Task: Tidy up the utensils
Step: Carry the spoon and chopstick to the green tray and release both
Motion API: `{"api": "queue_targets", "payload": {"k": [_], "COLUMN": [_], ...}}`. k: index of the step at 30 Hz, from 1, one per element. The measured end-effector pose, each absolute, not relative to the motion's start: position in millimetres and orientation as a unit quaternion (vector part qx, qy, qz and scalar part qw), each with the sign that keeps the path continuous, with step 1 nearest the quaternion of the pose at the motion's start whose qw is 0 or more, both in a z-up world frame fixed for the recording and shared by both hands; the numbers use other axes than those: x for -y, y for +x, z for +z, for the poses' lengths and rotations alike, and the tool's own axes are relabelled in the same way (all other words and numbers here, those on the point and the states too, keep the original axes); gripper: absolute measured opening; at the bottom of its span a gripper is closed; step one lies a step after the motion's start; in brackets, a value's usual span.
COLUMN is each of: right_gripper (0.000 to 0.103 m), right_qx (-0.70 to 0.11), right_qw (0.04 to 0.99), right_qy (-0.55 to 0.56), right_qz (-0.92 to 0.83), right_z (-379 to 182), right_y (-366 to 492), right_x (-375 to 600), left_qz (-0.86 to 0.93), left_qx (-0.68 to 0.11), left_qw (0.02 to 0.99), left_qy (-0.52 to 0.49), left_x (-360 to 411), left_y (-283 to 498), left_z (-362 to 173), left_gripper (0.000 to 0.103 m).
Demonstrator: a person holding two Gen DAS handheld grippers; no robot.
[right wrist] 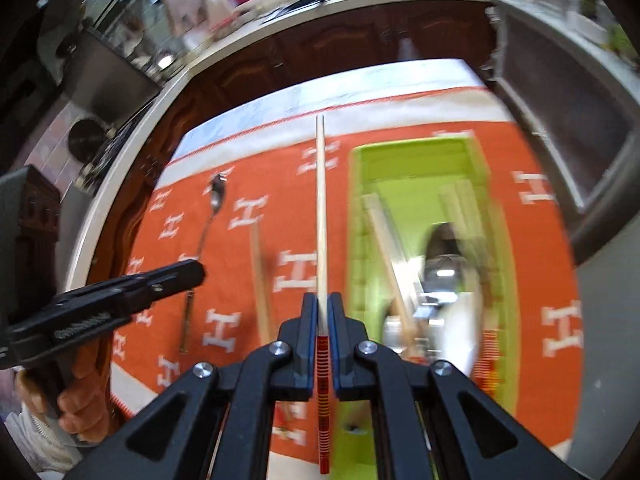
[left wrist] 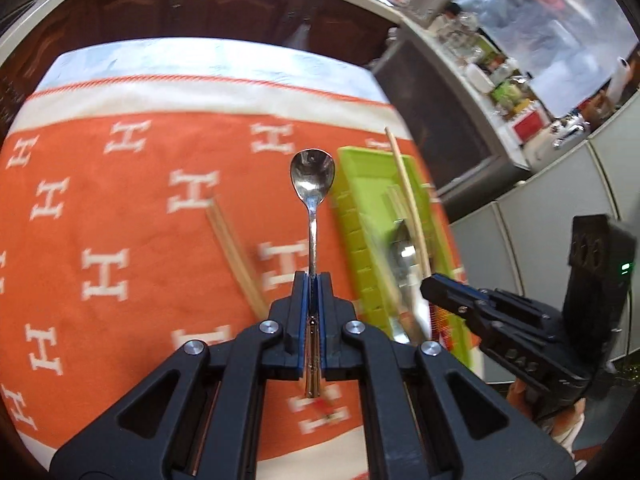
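My left gripper (left wrist: 313, 280) is shut on a metal spoon (left wrist: 312, 184), bowl pointing forward, held above the orange cloth (left wrist: 120, 208). My right gripper (right wrist: 323, 300) is shut on a wooden chopstick (right wrist: 320, 200) with a red striped end, held above the cloth just left of the green tray (right wrist: 416, 160). The tray (left wrist: 360, 184) holds blurred utensils, among them chopsticks (right wrist: 384, 232) and a spoon (right wrist: 440, 256). Another chopstick (left wrist: 236, 252) lies on the cloth; it also shows in the right wrist view (right wrist: 260, 280). The right gripper (left wrist: 444, 288) and its chopstick (left wrist: 408, 200) show over the tray in the left wrist view. The left gripper (right wrist: 192, 272) and its spoon (right wrist: 208, 216) show at the left of the right wrist view.
The cloth covers a table with a white far edge (left wrist: 200, 56). Dark wooden cabinets (left wrist: 240, 4) and a cluttered counter (left wrist: 500, 76) stand behind. A grey partition (left wrist: 560, 208) is to the right.
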State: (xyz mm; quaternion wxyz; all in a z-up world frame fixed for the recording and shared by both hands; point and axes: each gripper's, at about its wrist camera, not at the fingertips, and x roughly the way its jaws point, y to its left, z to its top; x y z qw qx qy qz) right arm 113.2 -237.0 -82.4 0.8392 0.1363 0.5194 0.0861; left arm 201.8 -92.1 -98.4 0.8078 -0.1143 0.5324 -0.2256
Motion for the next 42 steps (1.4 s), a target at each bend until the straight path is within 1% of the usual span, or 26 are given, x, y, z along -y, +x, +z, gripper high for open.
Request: {"api": "queue_targets", "payload": {"k": [4, 8, 16, 20, 22, 28, 36, 41, 42], "right_gripper": [0.005, 0.005, 0.006, 0.007, 0.007, 0.007, 0.007, 0.007, 0.007], "right_qx": [-0.528, -0.543, -0.564, -0.555, -0.551, -0.539, -0.523, -0.522, -0.524], "right_qw": [0.838, 0.830, 0.814, 0.816, 0.819, 0.826, 0.837, 0.837, 0.836], "right_qy": [0.132, 0.126, 0.137, 0.158, 0.161, 0.163, 0.148, 0.135, 0.130], "right_qz": [0.041, 0.013, -0.010, -0.011, -0.009, 0.010, 0.056, 0.090, 0.097], "right_z": [-86, -97, -114, -111, -109, -97, -75, -67, -67], "right_y": [109, 107, 109, 106, 104, 96, 87, 86, 87], "right_x": [267, 287, 307, 313, 313, 301, 264, 236, 230], "left_qz": [-0.248, -0.260, -0.252, -0.258, -0.260, -0.256, -0.226, -0.188, -0.176], "left_qx": [-0.534, -0.548, -0.600, -0.601, -0.599, -0.589, -0.563, -0.536, -0.530], "left_qw": [0.801, 0.790, 0.756, 0.754, 0.755, 0.765, 0.794, 0.823, 0.829], "left_qy": [-0.106, -0.090, -0.074, -0.056, -0.053, -0.049, -0.038, -0.021, -0.017], "left_x": [127, 170, 215, 221, 218, 191, 128, 80, 71], "left_y": [196, 197, 206, 201, 199, 189, 172, 158, 155], "left_z": [-85, -92, -140, -144, -140, -121, -87, -70, -68], "left_gripper": [0.002, 0.002, 0.002, 0.003, 0.004, 0.021, 0.024, 0.034, 0.034]}}
